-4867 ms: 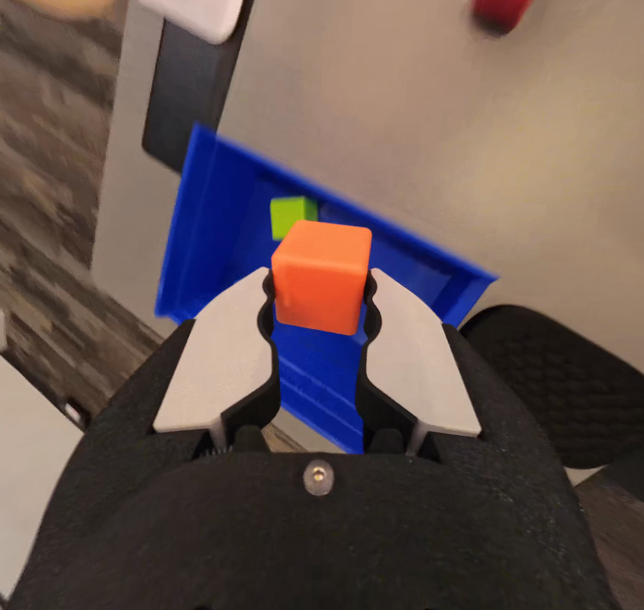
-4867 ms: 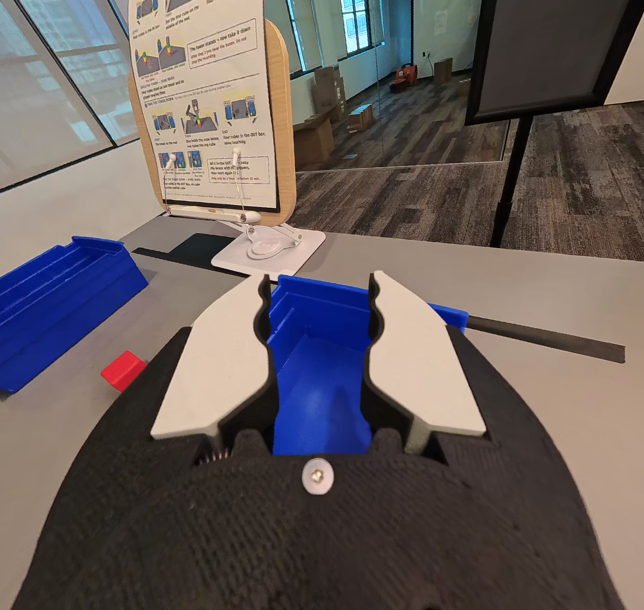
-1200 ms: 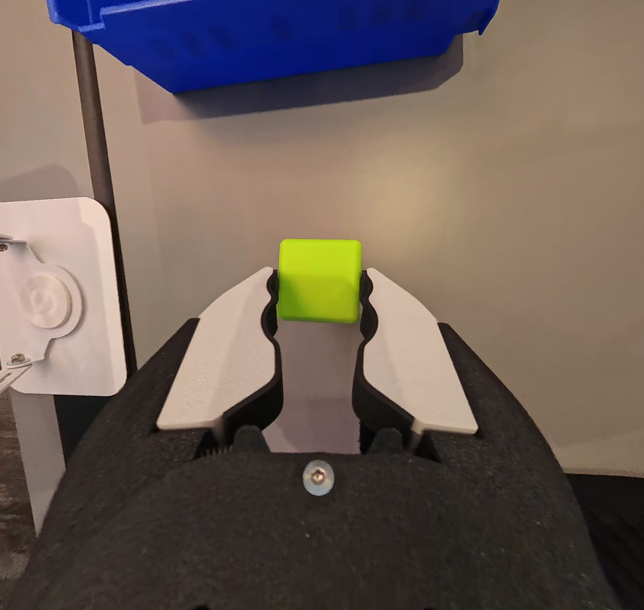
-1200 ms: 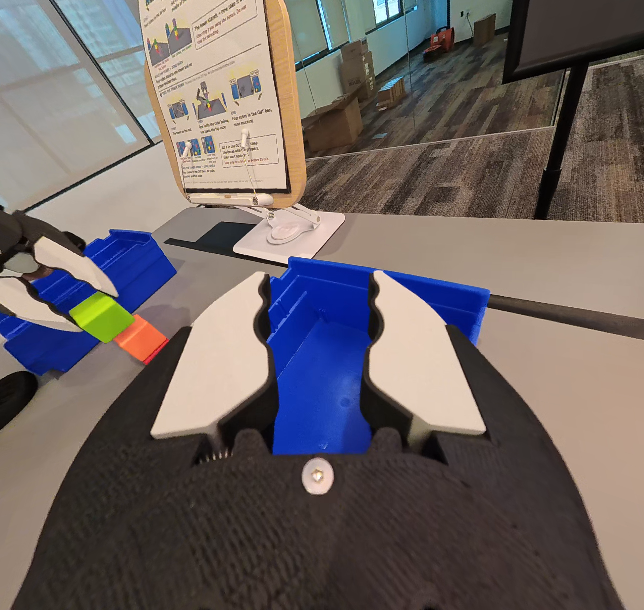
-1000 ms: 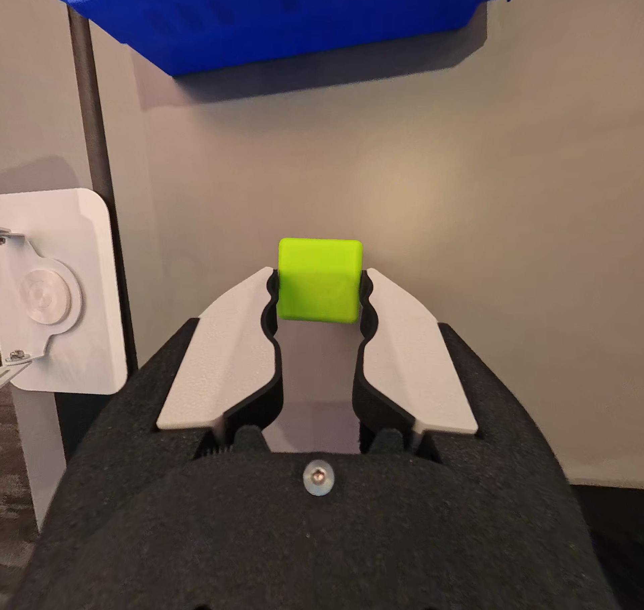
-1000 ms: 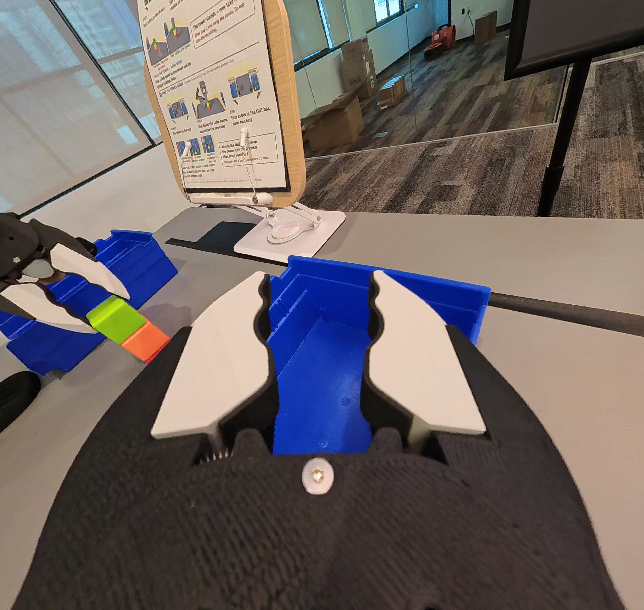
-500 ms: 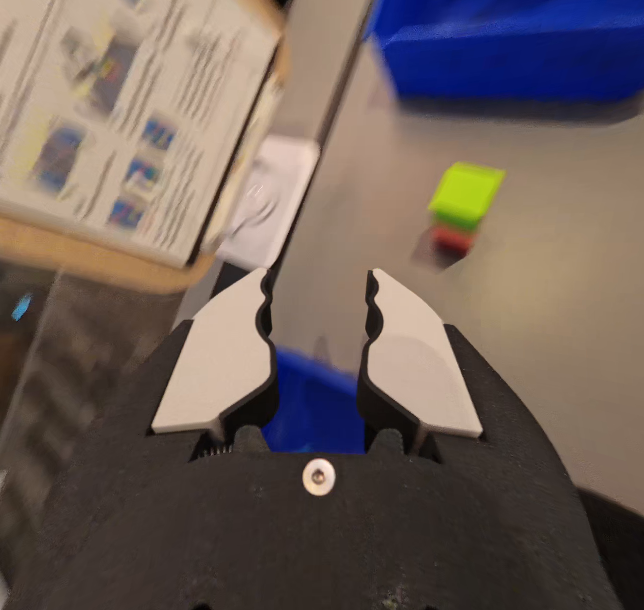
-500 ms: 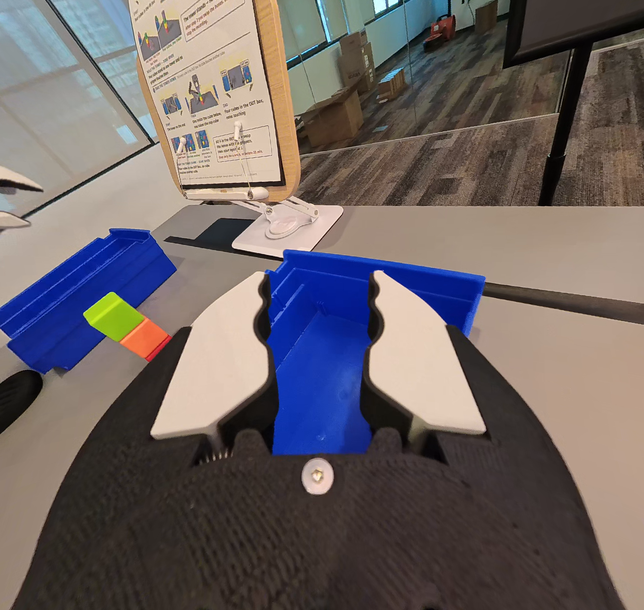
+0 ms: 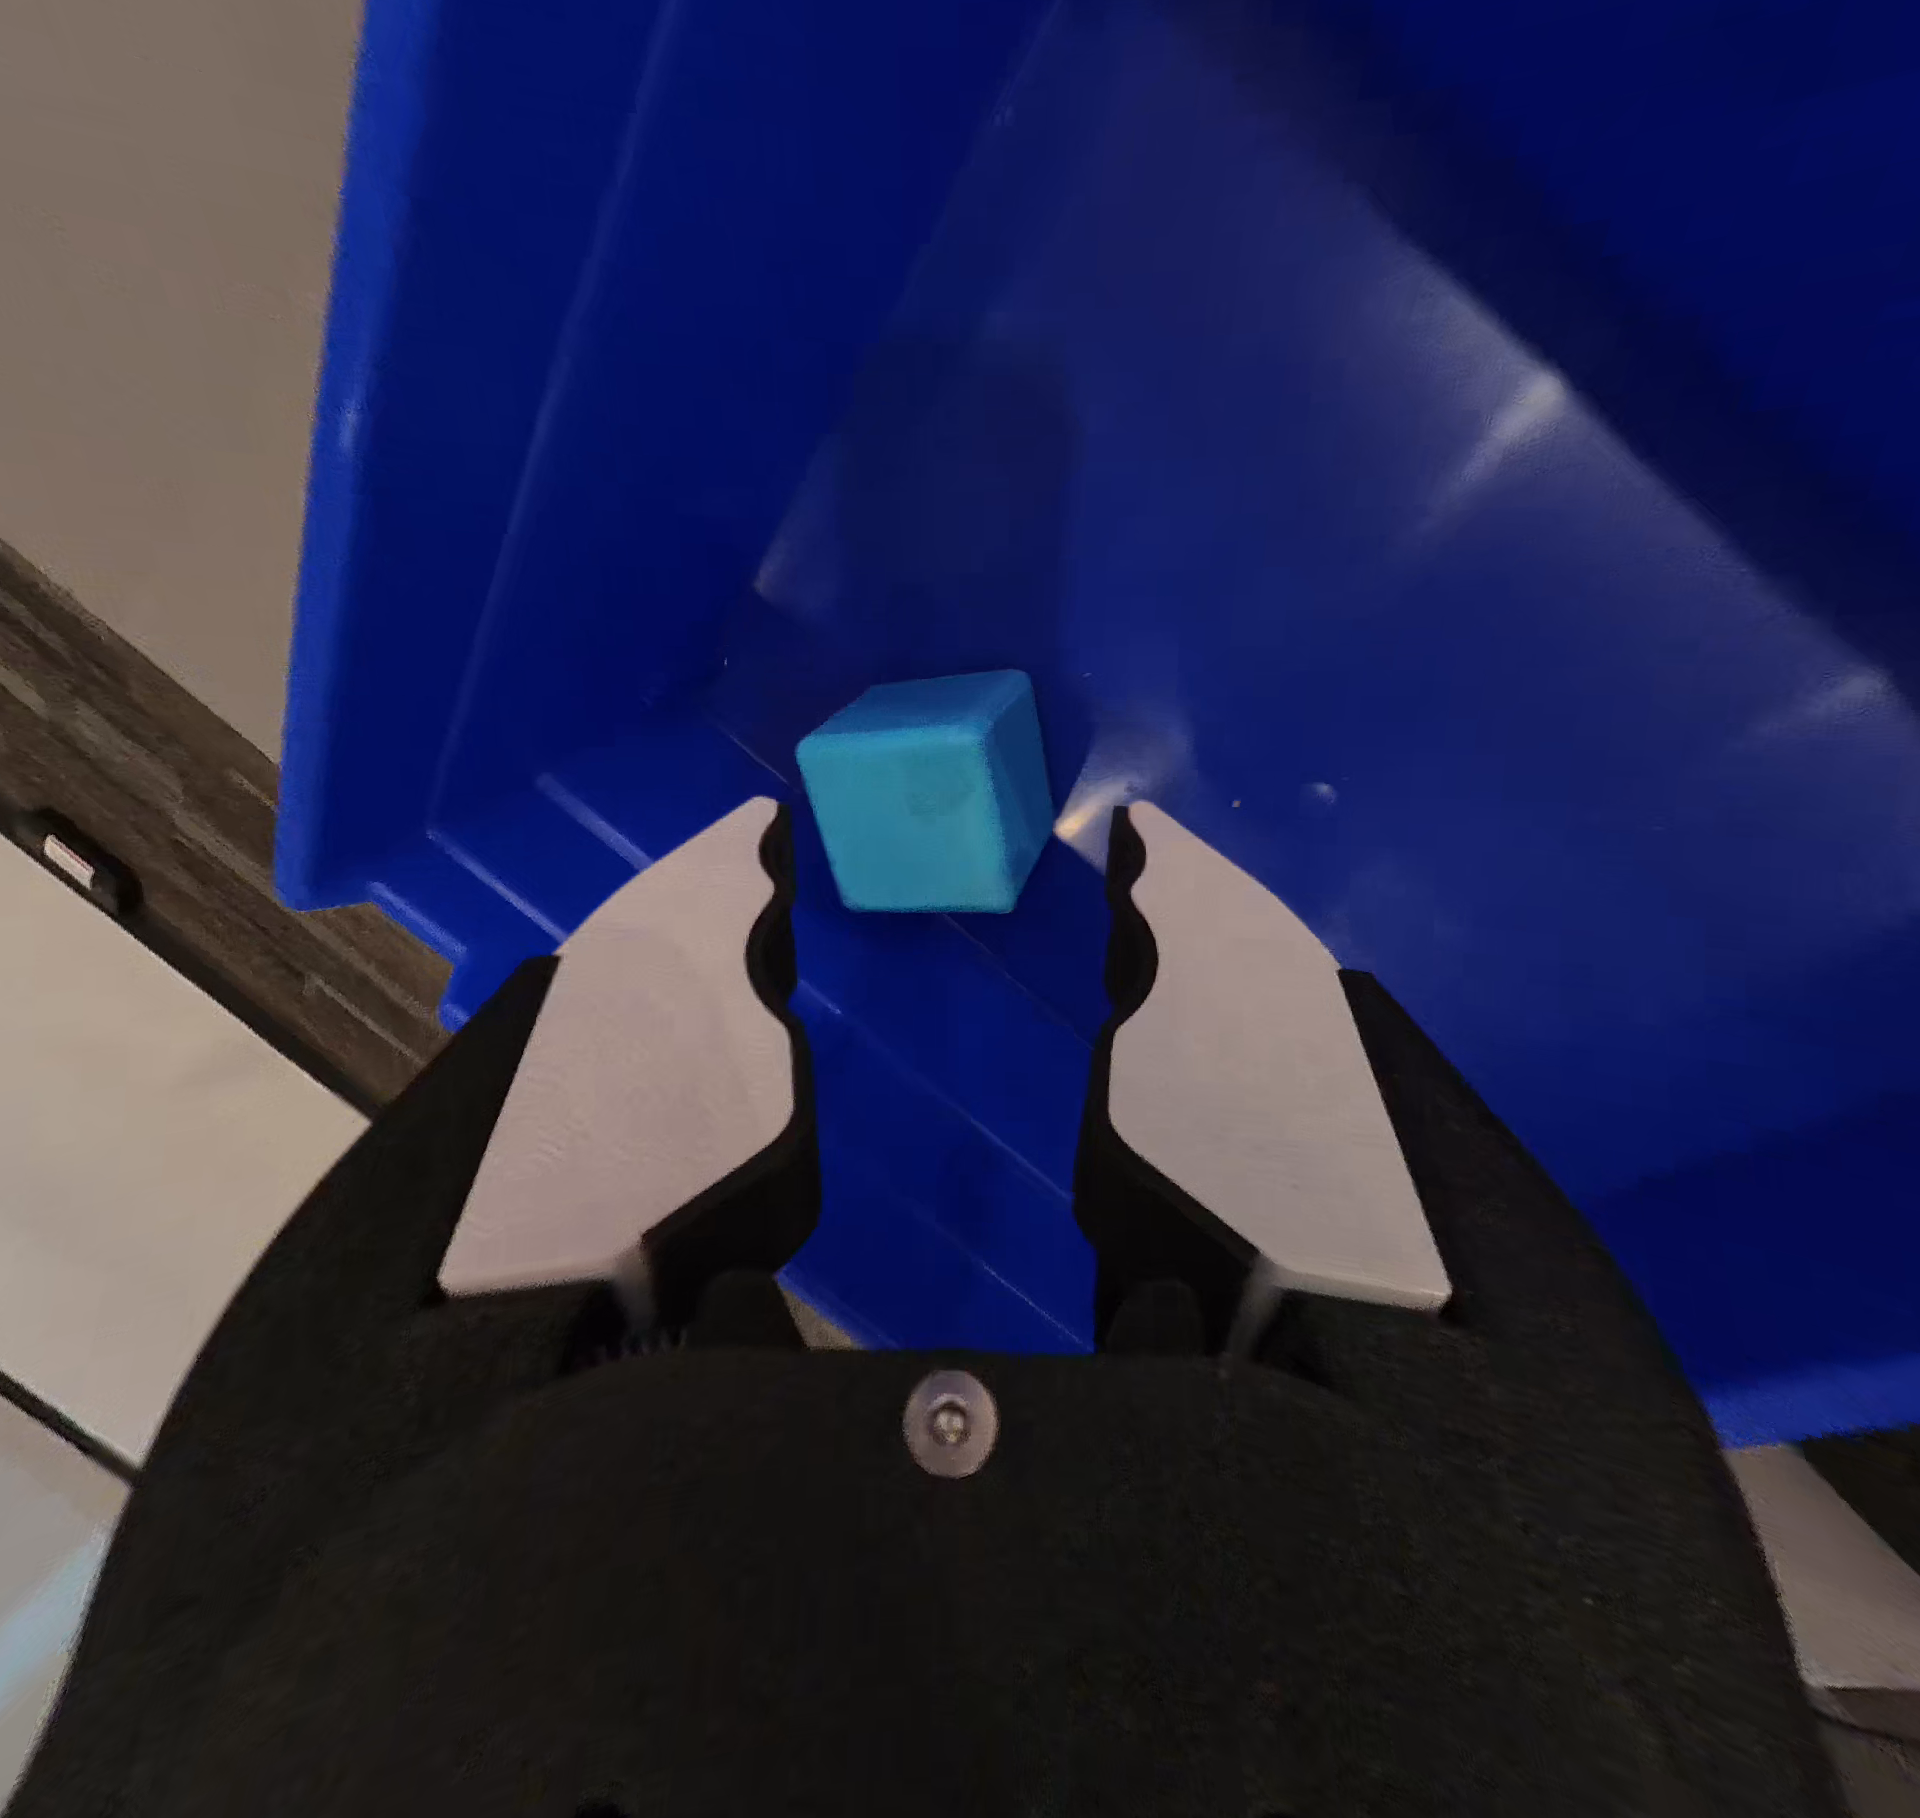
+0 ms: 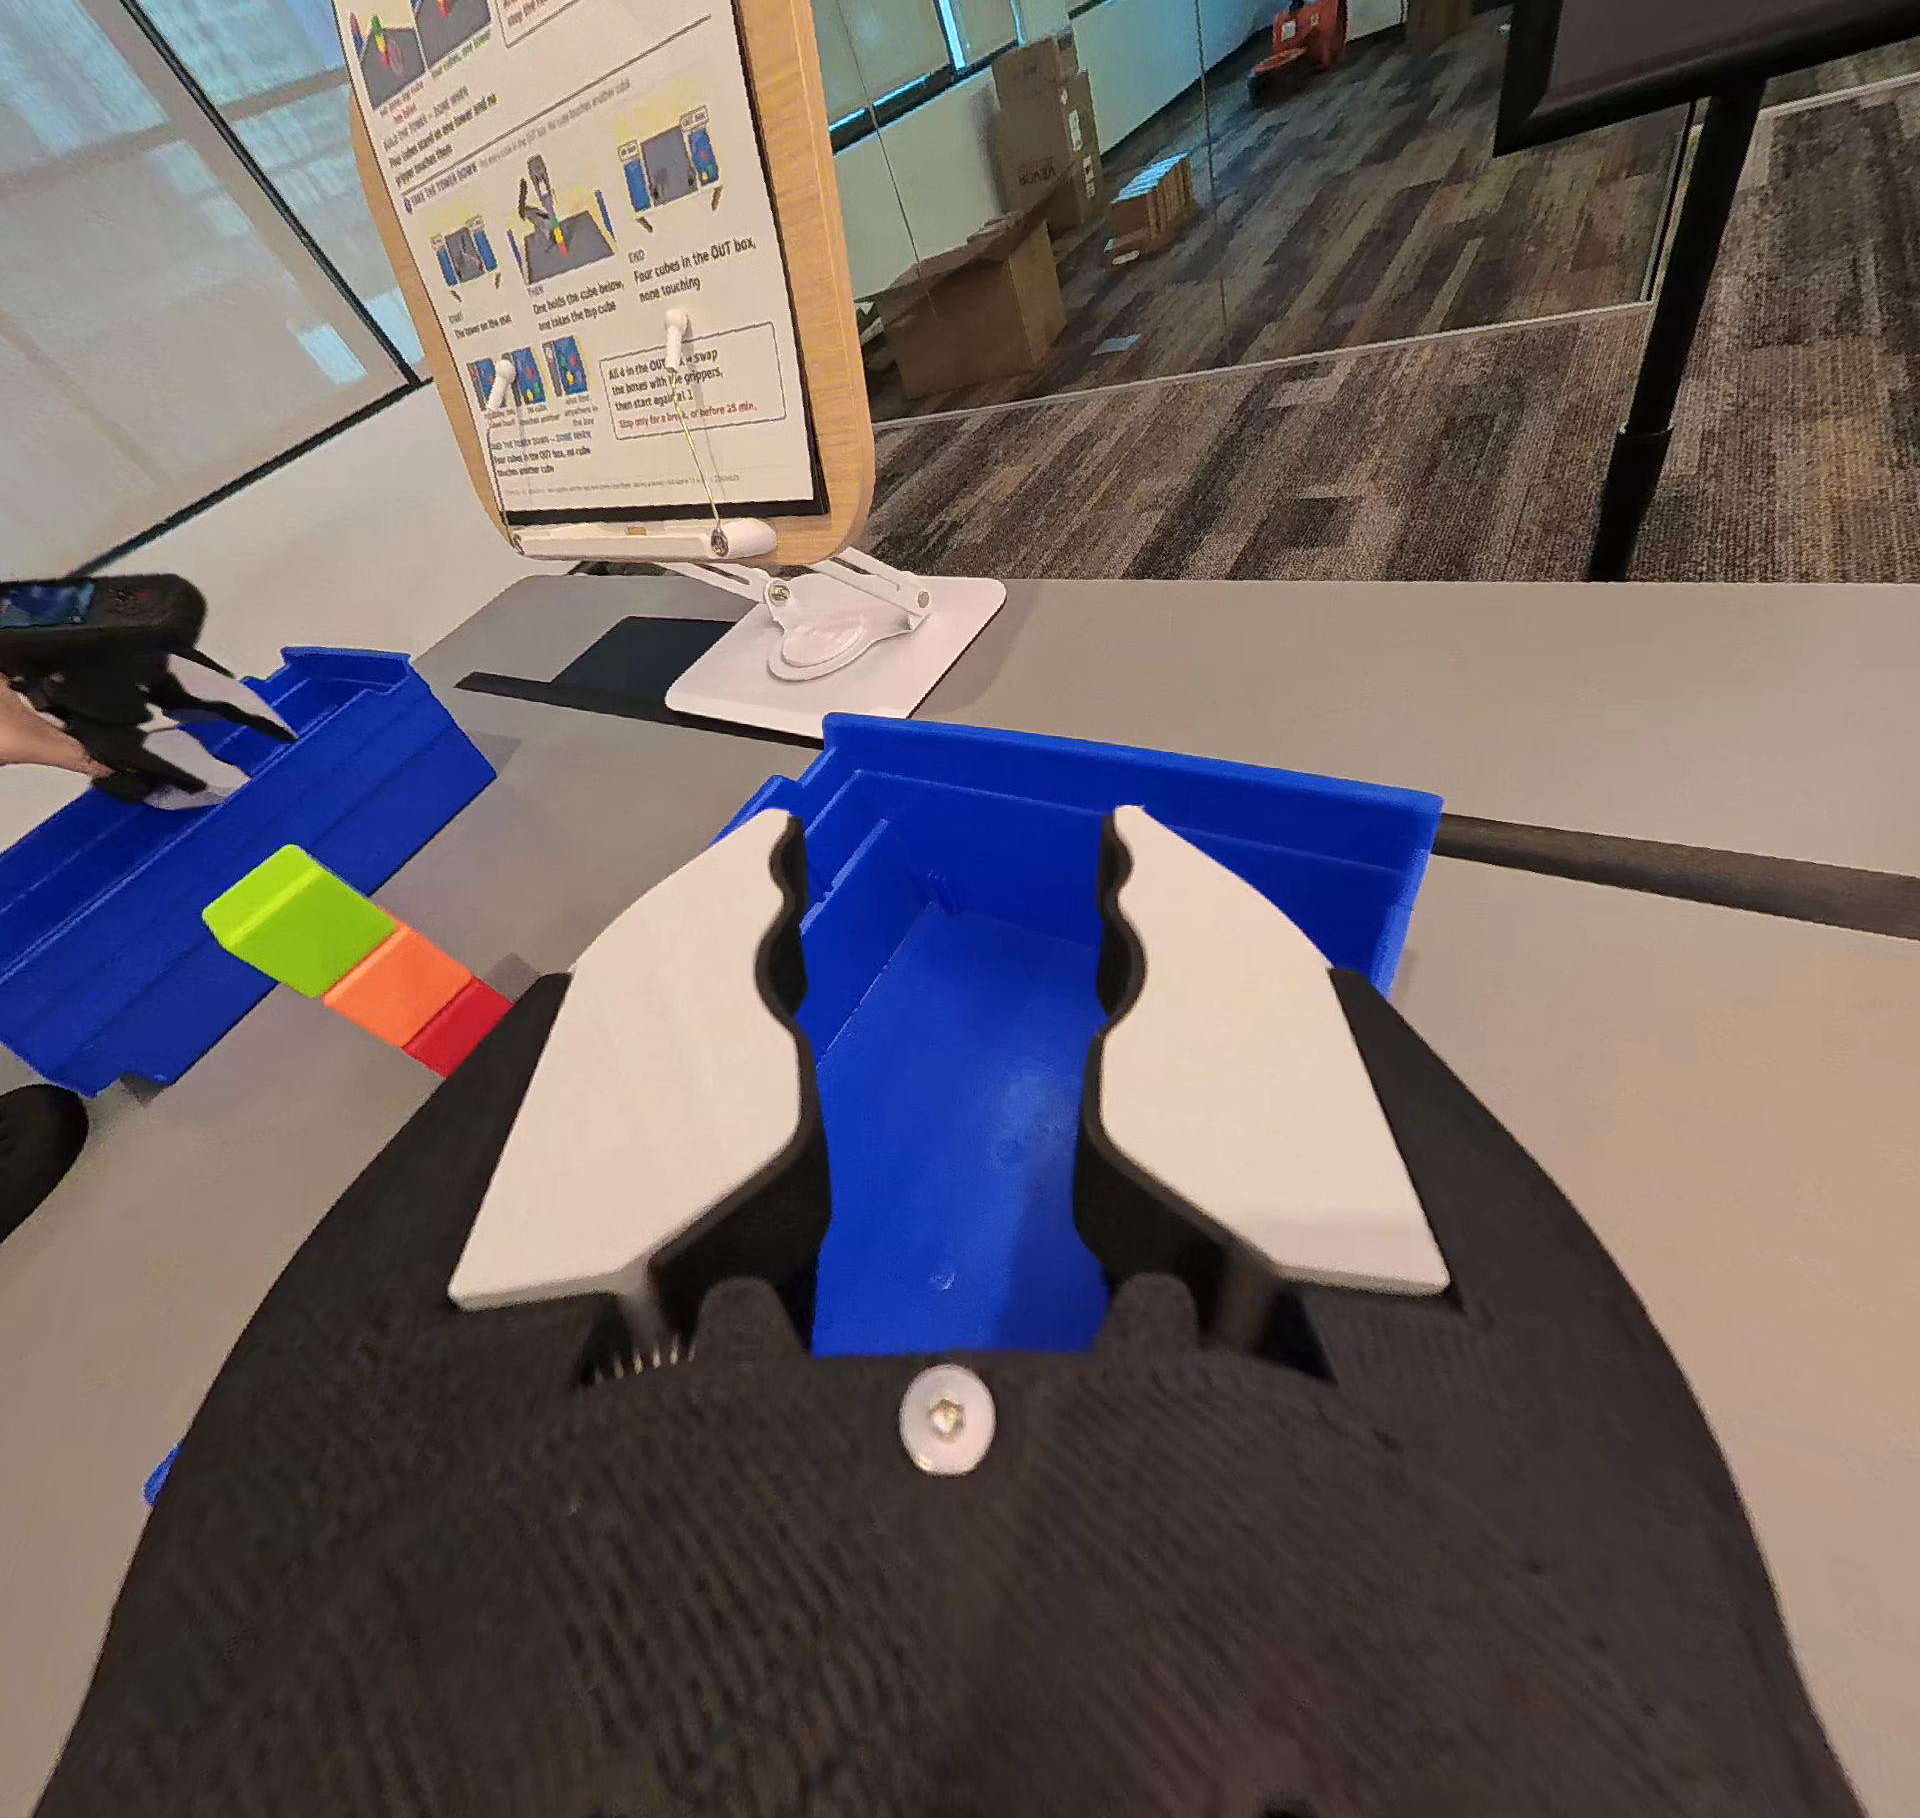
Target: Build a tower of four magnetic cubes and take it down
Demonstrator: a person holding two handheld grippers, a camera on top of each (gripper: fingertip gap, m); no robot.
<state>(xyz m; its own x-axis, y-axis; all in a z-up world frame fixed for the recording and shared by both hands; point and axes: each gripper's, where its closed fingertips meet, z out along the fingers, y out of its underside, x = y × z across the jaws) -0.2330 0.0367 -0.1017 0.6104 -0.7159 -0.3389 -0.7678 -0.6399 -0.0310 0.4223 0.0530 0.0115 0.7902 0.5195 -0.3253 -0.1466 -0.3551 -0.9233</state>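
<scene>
Tongs of the left hand (image 9: 943, 833) are spread wide around the blue cube (image 9: 925, 794) in the bin (image 9: 582, 418), not yet gripping, since a fourth piece is needed. Right tongs (image 10: 951, 885) are held unclenched and empty above a second bin (image 10: 1143, 781); the three-cube tower (image 10: 353, 958) is left standing on the surface (image 10: 1558, 729).

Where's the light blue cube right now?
In the left wrist view, the light blue cube lies on the floor of the blue bin, just ahead of the open left claw, not yet gripped.
</scene>
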